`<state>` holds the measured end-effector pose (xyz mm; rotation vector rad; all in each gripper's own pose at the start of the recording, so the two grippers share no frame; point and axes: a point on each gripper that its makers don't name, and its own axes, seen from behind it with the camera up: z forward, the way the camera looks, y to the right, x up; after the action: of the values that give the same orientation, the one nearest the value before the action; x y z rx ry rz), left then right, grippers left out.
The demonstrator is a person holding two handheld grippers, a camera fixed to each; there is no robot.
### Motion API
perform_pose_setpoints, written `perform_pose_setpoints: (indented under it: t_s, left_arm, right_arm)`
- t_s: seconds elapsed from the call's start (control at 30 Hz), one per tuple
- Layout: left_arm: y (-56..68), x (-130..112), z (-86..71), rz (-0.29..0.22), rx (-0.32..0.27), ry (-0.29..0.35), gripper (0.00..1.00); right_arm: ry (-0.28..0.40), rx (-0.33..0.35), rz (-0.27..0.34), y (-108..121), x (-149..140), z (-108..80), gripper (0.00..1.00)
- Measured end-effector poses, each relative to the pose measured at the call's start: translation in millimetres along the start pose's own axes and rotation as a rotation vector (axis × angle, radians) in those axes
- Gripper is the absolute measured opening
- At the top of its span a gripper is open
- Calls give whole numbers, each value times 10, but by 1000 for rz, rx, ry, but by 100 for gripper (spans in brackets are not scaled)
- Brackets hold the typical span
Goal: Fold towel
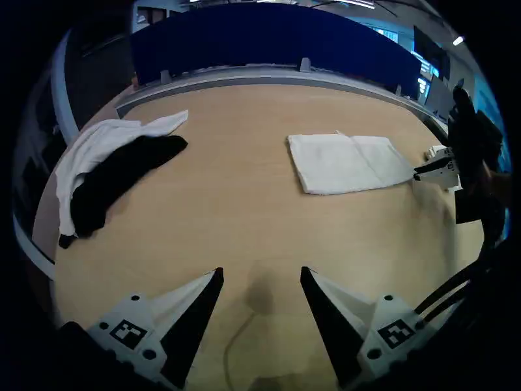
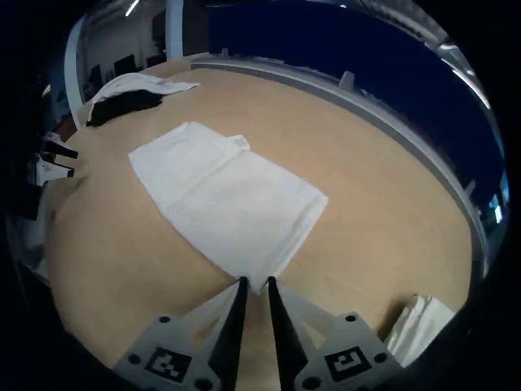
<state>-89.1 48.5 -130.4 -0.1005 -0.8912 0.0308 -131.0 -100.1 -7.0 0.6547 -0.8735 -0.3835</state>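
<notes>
A white towel (image 1: 348, 163) (image 2: 221, 195), folded, lies flat on the wooden table (image 1: 247, 195) (image 2: 365, 195). In the right gripper view its near corner reaches in between the tips of my right gripper (image 2: 257, 281), whose fingers stand almost together and pinch that corner. In the left gripper view that same right gripper (image 1: 422, 173) touches the towel's right end, with a dark-sleeved hand behind it. My left gripper (image 1: 260, 270) hovers open over bare table, well short of the towel, with nothing between its fingers. It appears far off as the left gripper (image 2: 55, 159) in the right gripper view.
A heap of white and black cloth (image 1: 111, 169) (image 2: 130, 94) lies near the table's far-left edge. Another white cloth (image 2: 420, 326) lies by the right gripper's side. A blue partition (image 1: 273, 39) and a grey rail border the table's back.
</notes>
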Motion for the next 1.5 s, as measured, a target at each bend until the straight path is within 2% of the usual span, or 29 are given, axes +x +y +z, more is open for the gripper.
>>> perform_pose_setpoints:
  t_s: [0.07, 0.17, 0.47, 0.67, 0.87, 1.17, 1.5]
  left_arm:
    - [-11, -16, -10, -1, 3, -1, 87]
    - [-27, -21, -33, -3, 5, 0, 87]
    - [-43, 12, -80, -3, 3, 6, 87]
    - [-63, 30, -110, -3, 3, 13, 87]
    - [-88, 62, -144, -13, 1, 25, 87]
    - [-126, 105, -173, -23, -3, 42, 87]
    - [-146, 166, -219, -25, -7, 62, 87]
  right_arm:
    - [-1, -1, 1, 6, -1, 4, 11]
    - [1, 1, 1, 4, 15, -1, 8]
    - [24, -18, -10, 26, 118, -52, 7]
    - [55, -32, -26, 35, 309, -132, 7]
    - [99, -43, -76, -8, 621, -256, 7]
    - [158, -43, -186, -142, 1144, -399, 7]
    - [165, -32, -231, -182, 1310, -396, 7]
